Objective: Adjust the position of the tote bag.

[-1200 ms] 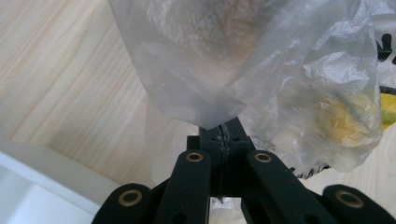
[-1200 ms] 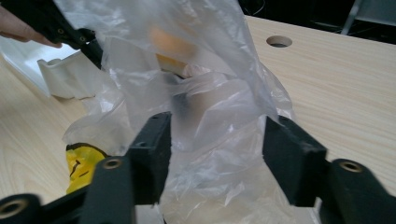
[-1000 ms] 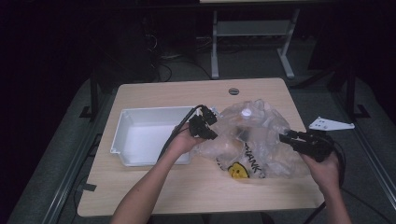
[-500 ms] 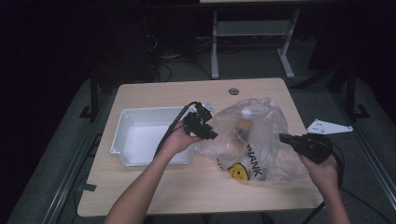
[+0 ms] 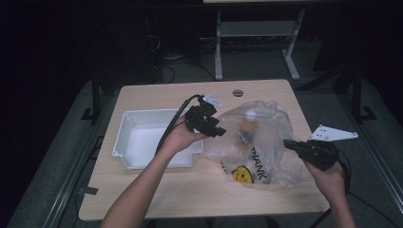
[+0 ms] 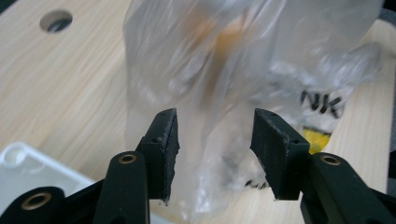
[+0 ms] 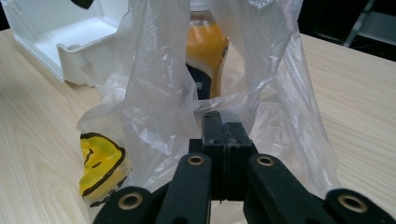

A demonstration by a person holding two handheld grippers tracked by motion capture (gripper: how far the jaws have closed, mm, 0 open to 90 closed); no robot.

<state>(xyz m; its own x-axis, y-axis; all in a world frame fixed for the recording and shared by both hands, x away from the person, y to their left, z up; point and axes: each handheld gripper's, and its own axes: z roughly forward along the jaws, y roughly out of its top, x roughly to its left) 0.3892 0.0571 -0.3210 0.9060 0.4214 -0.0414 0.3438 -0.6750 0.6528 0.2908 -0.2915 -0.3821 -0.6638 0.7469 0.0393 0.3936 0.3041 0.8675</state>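
The plastic bag (image 5: 259, 142) is sitting on the right half of the wooden table (image 5: 157, 190) in the high view, just beside a white tray (image 5: 142, 137), with a bottle (image 5: 249, 124) standing upright inside it. There the left gripper (image 5: 214, 129) is hovering at the bag's near-left edge, while the right gripper (image 5: 297, 146) is meeting the film at the right side. In the left gripper view, the jaws have just been opening and are standing apart with loose film between them, the pads (image 6: 164, 147) not pressing on it. In the right gripper view, the right gripper (image 7: 223, 122) is clamping shut on a fold of the bag's rim, with the orange bottle (image 7: 205, 51) rising behind it. The film is looking thin, limp and slippery, so it will likely crumple and slide rather than keep its shape; the bottle is probably giving most of the weight and could topple. The best hold seems to be a bunched fold of rim on each side, pulling the mouth open.
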